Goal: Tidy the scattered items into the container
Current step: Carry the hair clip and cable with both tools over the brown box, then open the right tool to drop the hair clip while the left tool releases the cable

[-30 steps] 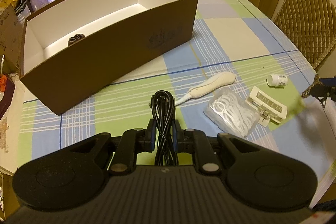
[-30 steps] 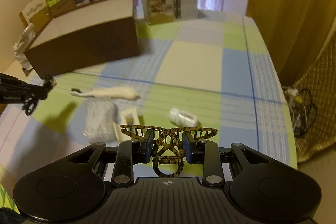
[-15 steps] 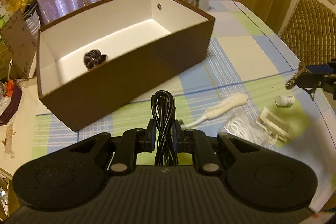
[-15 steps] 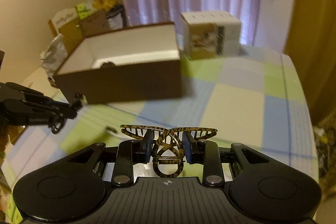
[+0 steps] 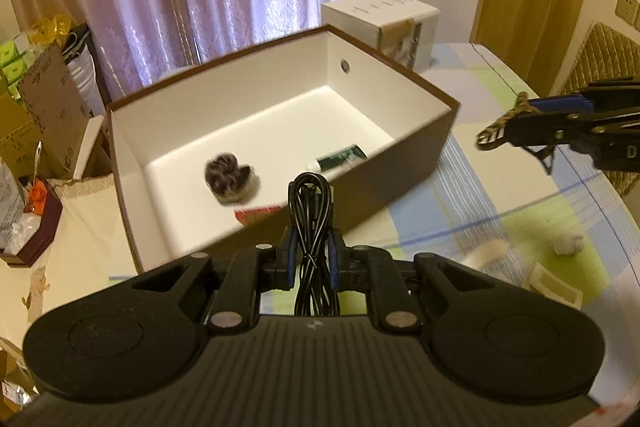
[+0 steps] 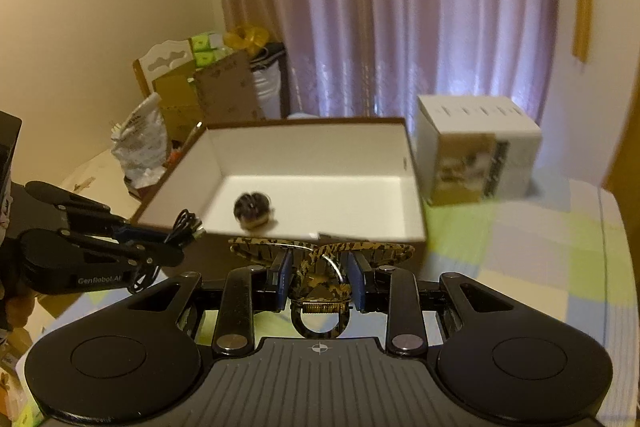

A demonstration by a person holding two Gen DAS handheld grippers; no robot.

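Purple curtains hang behind a checked surface (image 5: 472, 223) where the brown box (image 5: 400, 183) sits open, already holding a dark hair scrunchie (image 5: 229, 175), a green tube (image 5: 340, 157) and something red I can't make out near its front wall. Hovering at that front wall, the left hand-held gripper (image 5: 313, 259) is clamped on a bundled black cable (image 5: 312, 211), whose loops stick up past the fingers and hang loose behind them. Off to its right, the right hand-held gripper (image 6: 319, 277) pinches a tortoiseshell hair clip (image 6: 322, 253) by its spring end, with the wings spread wider than the fingers. From where I stand, the risk is both coming over the same front edge at once: they could knock each other, or the clip's wings could catch the rim and twist out of the hold. If the cable is let go too soon, its dangling loops may drape over the wall and not drop in. Still out on the surface are a small white bottle (image 5: 568, 245) and other pale bits, blurred.
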